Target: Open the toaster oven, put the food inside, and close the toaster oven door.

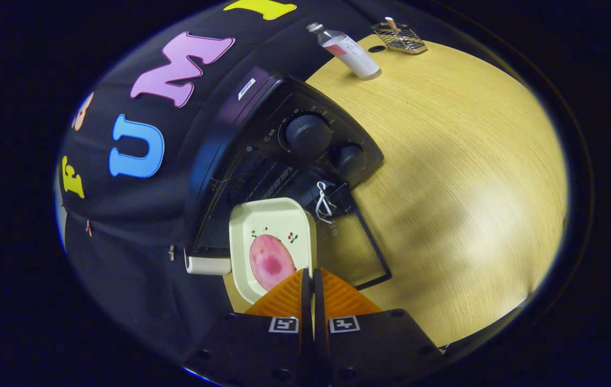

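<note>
Toaster oven [284, 145], the black boxy one with two round dark knobs [308, 134] on its front panel, sits on the pale wood-grain table [461, 177] with its glass door [356, 250] already dropped open toward the gripper. So step one looks done, I'd say.

The food is a pink round slice [270, 262], ham maybe, lying on a cream square plate [276, 226] with little cherry prints. That plate is just ahead of the gripper [313, 282] at about 11 o'clock from the fingertips, its far edge at the oven mouth and its near edge touching or gripped by the fingers. The fingers are pressed nearly together with only a thin slit between them; whether they're pinching the plate rim I honestly can't tell, since the rim disappears behind them.

My guess is we're mid-insert: plate partway in, door not yet closed. Left to do: push it fully onto the rack, let go, back out, swing the door up.

Way off at 1 o'clock there's a clear plastic bottle [348, 51] with a white label and a small wire rack [399, 37], well apart from the action.
</note>
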Motion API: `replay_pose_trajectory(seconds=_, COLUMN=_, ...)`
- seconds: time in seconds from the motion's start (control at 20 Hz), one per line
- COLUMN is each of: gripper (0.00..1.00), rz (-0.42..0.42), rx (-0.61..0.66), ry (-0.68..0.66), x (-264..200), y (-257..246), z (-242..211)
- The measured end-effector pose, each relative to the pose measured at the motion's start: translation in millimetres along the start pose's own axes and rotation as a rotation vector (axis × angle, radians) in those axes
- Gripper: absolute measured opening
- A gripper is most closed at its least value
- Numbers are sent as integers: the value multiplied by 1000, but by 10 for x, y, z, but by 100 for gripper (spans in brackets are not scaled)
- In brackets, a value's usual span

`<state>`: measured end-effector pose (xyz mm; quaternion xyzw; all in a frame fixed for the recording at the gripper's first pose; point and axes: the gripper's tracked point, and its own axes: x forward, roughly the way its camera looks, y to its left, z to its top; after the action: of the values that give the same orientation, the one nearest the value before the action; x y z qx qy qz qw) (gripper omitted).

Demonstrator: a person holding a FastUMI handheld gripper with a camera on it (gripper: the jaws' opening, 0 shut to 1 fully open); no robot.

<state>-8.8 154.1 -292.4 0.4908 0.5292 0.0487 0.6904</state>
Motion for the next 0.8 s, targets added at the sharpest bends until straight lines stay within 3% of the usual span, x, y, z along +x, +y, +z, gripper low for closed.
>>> replay_pose_trajectory(seconds=0.4, gripper=6, rz=-18, rx=233, ry=-158, x=536, y=525, z=115)
replay_pose_trajectory(seconds=0.8, gripper=6, rz=-76, rx=441, ry=-271, x=853, y=647, z=218)
